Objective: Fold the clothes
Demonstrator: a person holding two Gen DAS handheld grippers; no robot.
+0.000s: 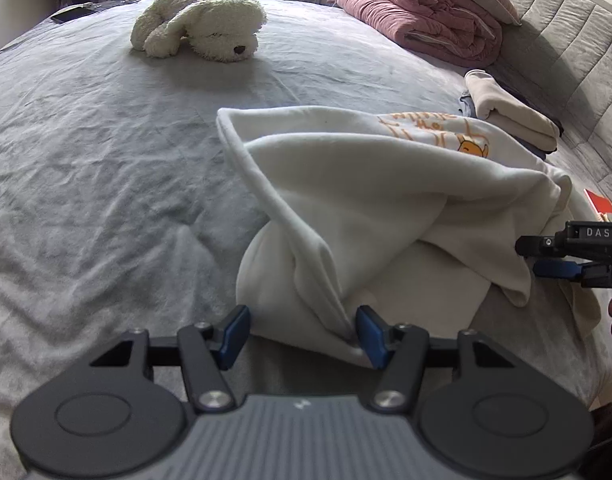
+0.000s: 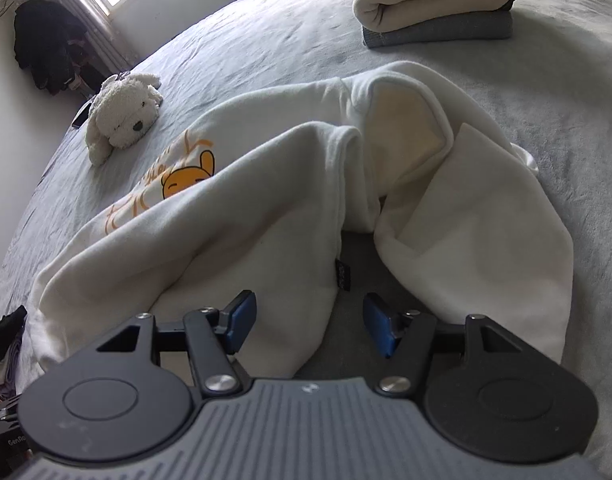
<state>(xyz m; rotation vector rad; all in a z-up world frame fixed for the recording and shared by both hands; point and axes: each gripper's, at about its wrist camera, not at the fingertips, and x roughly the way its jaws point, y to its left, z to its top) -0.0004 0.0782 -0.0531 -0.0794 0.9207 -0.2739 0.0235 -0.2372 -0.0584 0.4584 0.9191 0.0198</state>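
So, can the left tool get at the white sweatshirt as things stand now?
Probably yes. The left tool is open, and a bunched fold of the white sweatshirt already lies between its fingers, against the right one. Nothing blocks it.
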